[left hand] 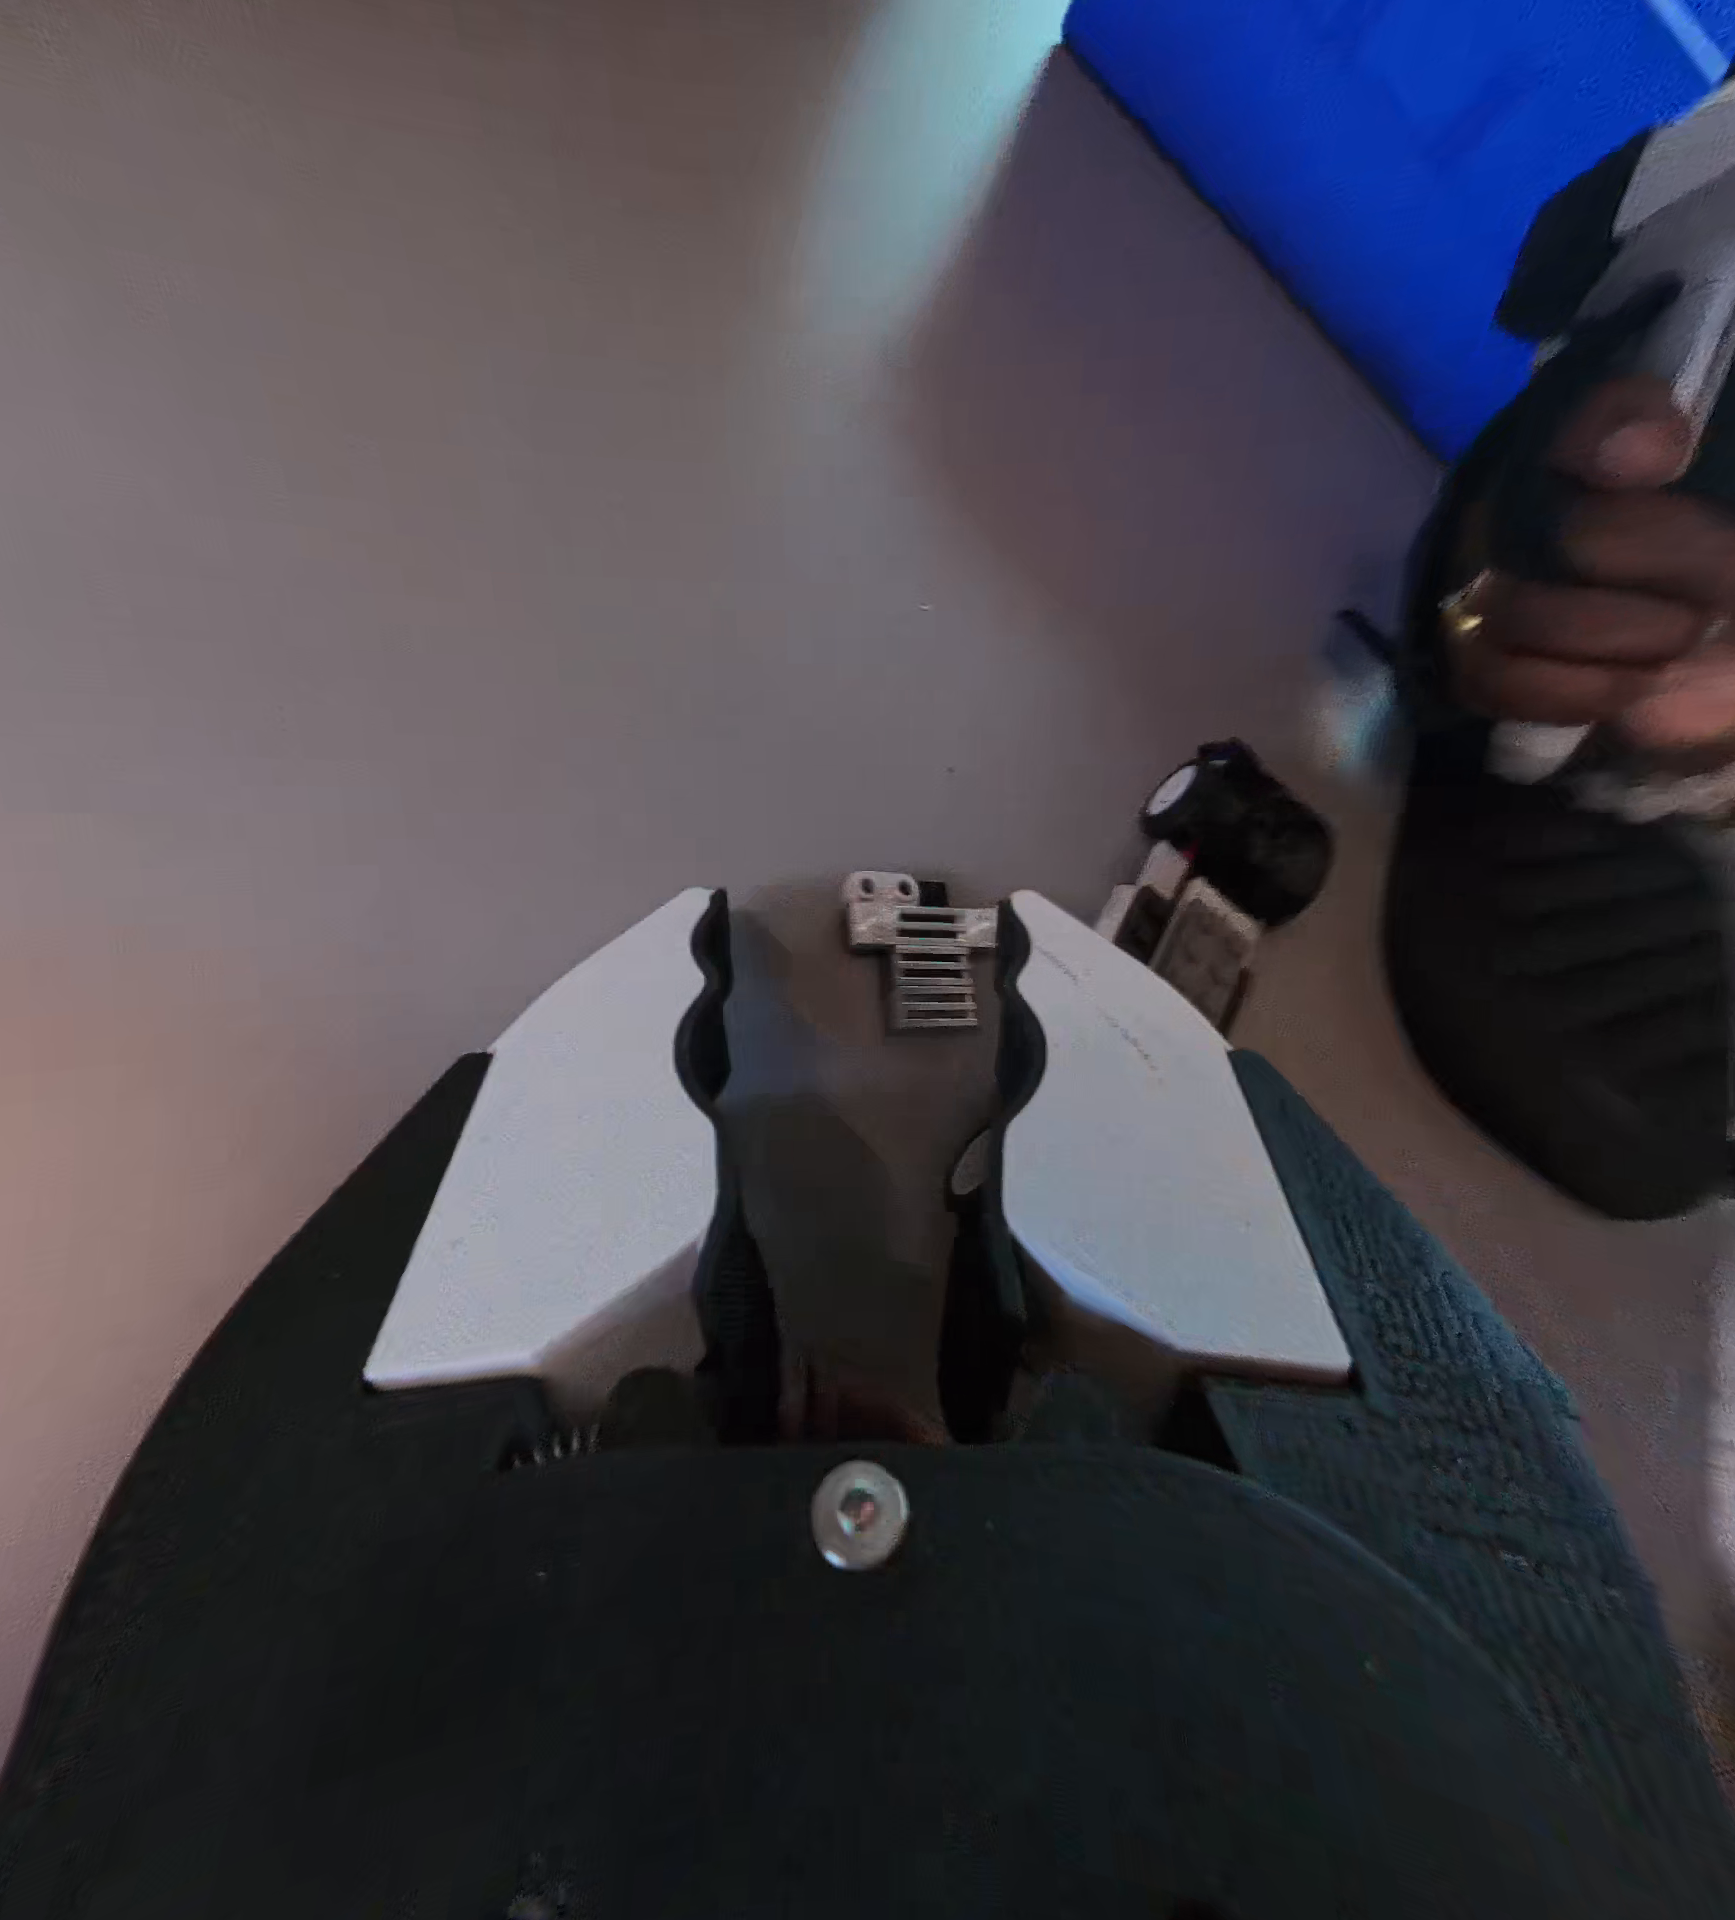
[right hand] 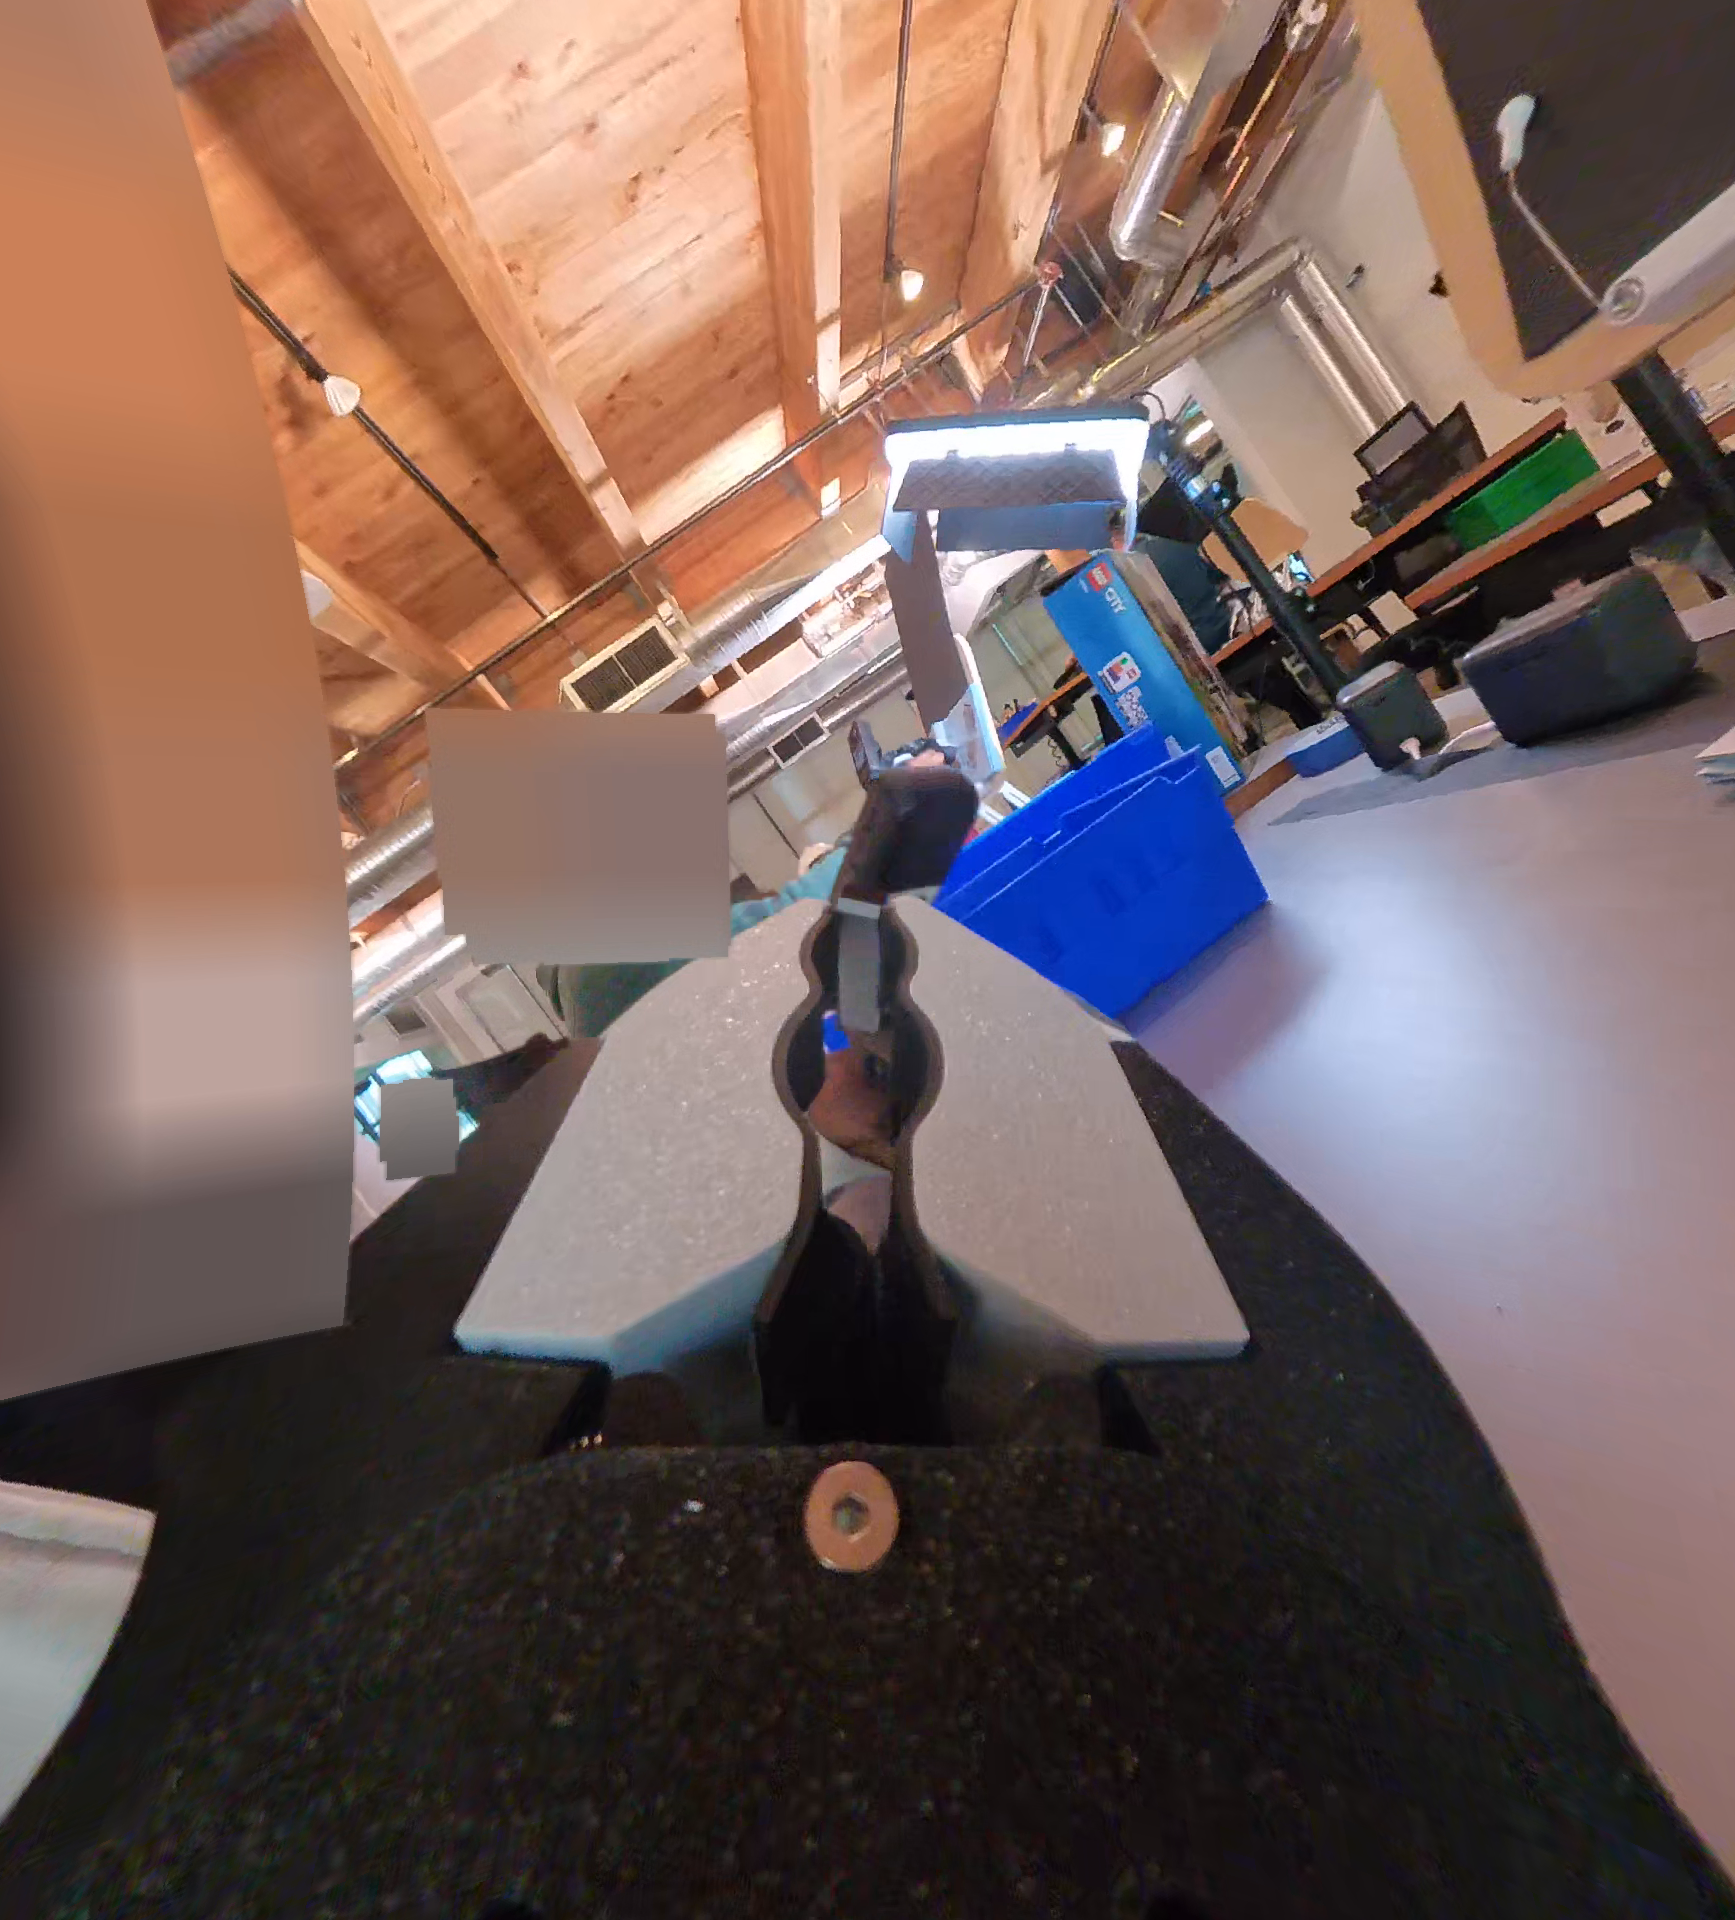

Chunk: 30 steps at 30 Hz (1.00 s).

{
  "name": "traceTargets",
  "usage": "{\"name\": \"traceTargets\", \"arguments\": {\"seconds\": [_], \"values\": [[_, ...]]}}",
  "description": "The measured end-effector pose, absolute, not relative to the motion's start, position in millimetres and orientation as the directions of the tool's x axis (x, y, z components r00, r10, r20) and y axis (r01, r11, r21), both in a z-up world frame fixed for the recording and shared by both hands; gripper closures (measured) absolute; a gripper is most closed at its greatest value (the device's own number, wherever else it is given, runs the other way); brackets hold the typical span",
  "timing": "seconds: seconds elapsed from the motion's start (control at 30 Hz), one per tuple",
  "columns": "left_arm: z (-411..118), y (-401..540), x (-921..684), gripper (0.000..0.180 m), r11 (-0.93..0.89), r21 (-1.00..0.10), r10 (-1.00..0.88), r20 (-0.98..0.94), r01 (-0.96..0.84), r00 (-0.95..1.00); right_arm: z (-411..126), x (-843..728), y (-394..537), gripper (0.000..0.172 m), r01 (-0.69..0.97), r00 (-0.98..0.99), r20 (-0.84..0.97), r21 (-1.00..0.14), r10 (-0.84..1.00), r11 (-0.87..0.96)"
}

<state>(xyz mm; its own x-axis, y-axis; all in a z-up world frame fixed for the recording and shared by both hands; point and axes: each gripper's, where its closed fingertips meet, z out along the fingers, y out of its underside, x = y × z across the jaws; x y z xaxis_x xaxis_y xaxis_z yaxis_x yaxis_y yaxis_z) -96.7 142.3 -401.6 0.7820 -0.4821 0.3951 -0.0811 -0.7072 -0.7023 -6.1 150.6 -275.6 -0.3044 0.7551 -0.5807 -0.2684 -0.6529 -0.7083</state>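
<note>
The left tool [left hand: 863, 935] is spread wide above a pale grey surface [left hand: 427, 520], with nothing pinched between its fingers. Between the two fingertips, lying flat on the surface, is a small light grey slatted part [left hand: 920, 961] with a ladder-like grille; its right end sits just beside the right fingertip [left hand: 1024, 935], and whether the two touch cannot be told, while the left fingertip stands well apart from it. Just beyond the right finger lie a black fan-like part [left hand: 1247, 842] and a pale block piece [left hand: 1180, 935], touching each other. Farther right, blurred, a hand [left hand: 1632, 613] grips the other tool, and a blue bin [left hand: 1362, 177] stands beyond it. The right tool [right hand: 858, 935] is pressed nearly together, pinching a thin grey strip [right hand: 858, 977] between its pads; a dark piece [right hand: 910, 831] rises from the strip past the fingertips. To the right of this tool the blue bin [right hand: 1102, 883] rests on the surface [right hand: 1517, 1039], with a lit panel lamp [right hand: 1019, 468] beyond the tips.
</note>
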Motion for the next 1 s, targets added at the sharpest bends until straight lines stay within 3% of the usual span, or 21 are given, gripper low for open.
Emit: {"name": "traceTargets", "arguments": {"seconds": [0.03, 0.1, 0.17, 0.23, 0.3, 0.6, 0.63, 0.67, 0.7, 0.73, 0.77, 0.9, 1.0], "values": [[-396, 143, -100, 0.132, -0.660, -0.741, -0.508, 0.318, -0.124, 0.801, -277, -8, 148, 0.165, -0.251, -0.298, -0.565, -0.731, 0.769, -0.634], [-371, 141, -89, 0.132, -0.537, -0.833, -0.595, 0.261, -0.134, 0.760, -279, -13, 138, 0.165, -0.202, -0.308, -0.526, -0.778, 0.793, -0.595], [-330, 122, -55, 0.142, -0.421, -0.907, -0.751, 0.347, -0.002, 0.562, -282, -18, 125, 0.165, -0.149, -0.326, -0.484, -0.822, 0.812, -0.550], [-299, 100, -31, 0.151, -0.459, -0.876, -0.815, 0.481, 0.147, 0.322, -282, -19, 115, 0.165, -0.120, -0.346, -0.451, -0.849, 0.823, -0.515], [-294, 91, -23, 0.160, -0.515, -0.843, -0.815, 0.538, 0.158, 0.217, -279, -18, 110, 0.165, -0.119, -0.375, -0.439, -0.851, 0.816, -0.512], [-298, 94, -21, 0.173, -0.450, -0.881, -0.833, 0.473, 0.147, 0.286, -280, -20, 107, 0.165, -0.091, -0.387, -0.441, -0.856, 0.810, -0.510], [-299, 95, -22, 0.173, -0.446, -0.883, -0.833, 0.469, 0.145, 0.294, -281, -22, 108, 0.159, -0.090, -0.382, -0.454, -0.848, 0.805, -0.522], [-298, 94, -21, 0.173, -0.442, -0.885, -0.835, 0.466, 0.148, 0.291, -282, -24, 108, 0.143, -0.079, -0.379, -0.471, -0.841, 0.797, -0.535], [-297, 94, -20, 0.173, -0.443, -0.883, -0.836, 0.469, 0.152, 0.285, -285, -27, 105, 0.140, -0.048, -0.392, -0.479, -0.842, 0.786, -0.537], [-297, 94, -19, 0.173, -0.446, -0.882, -0.834, 0.471, 0.152, 0.286, -286, -28, 100, 0.157, -0.026, -0.418, -0.467, -0.851, 0.779, -0.524], [-297, 93, -18, 0.173, -0.441, -0.885, -0.836, 0.466, 0.151, 0.289, -284, -29, 98, 0.163, -0.036, -0.420, -0.452, -0.858, 0.787, -0.512], [-285, 102, -24, 0.174, -0.395, -0.881, -0.820, 0.466, 0.260, 0.333, -280, -29, 106, 0.164, -0.096, -0.340, -0.395, -0.888, 0.853, -0.450], [-240, 109, -59, 0.173, -0.306, -0.794, -0.805, 0.510, 0.526, 0.301, -298, -31, 103, 0.164, -0.007, -0.284, -0.363, -0.925, 0.887, -0.380]]}}
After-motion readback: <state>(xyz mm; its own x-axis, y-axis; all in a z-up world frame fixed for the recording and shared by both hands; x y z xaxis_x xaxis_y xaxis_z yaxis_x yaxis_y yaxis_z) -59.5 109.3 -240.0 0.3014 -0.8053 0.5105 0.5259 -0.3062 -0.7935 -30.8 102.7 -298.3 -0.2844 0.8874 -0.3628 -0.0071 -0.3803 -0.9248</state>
